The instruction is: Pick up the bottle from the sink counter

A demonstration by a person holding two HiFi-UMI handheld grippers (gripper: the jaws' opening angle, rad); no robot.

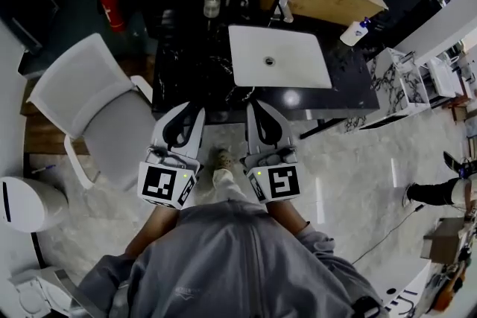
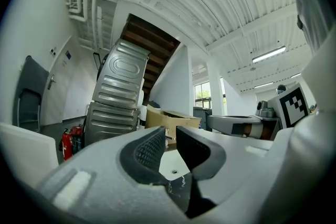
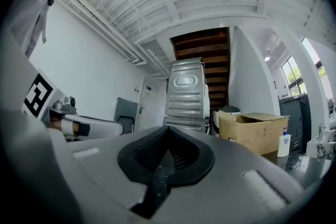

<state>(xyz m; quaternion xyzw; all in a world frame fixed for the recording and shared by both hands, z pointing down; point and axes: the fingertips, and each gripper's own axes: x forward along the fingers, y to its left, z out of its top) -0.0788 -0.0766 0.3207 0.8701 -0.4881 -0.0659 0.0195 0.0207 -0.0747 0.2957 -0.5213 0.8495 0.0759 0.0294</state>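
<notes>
L gripper (image 1: 194, 114) jaws a crack apart, empty | R gripper (image 1: 255, 109) clenched on nothing | white plastic pump bottle w/ blue top (image 1: 353, 33) on black marble sink counter (image 1: 339, 82), far right end | we reckon light, slick, squashy, so grab mid-body

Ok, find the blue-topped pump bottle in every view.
Head view: pump bottle at upper right, on the right end of the sink counter.
Left gripper view: not in it.
Right gripper view: far right, just right of the cardboard box.
Shared landmark: that cardboard box, seen in all three views.
</notes>
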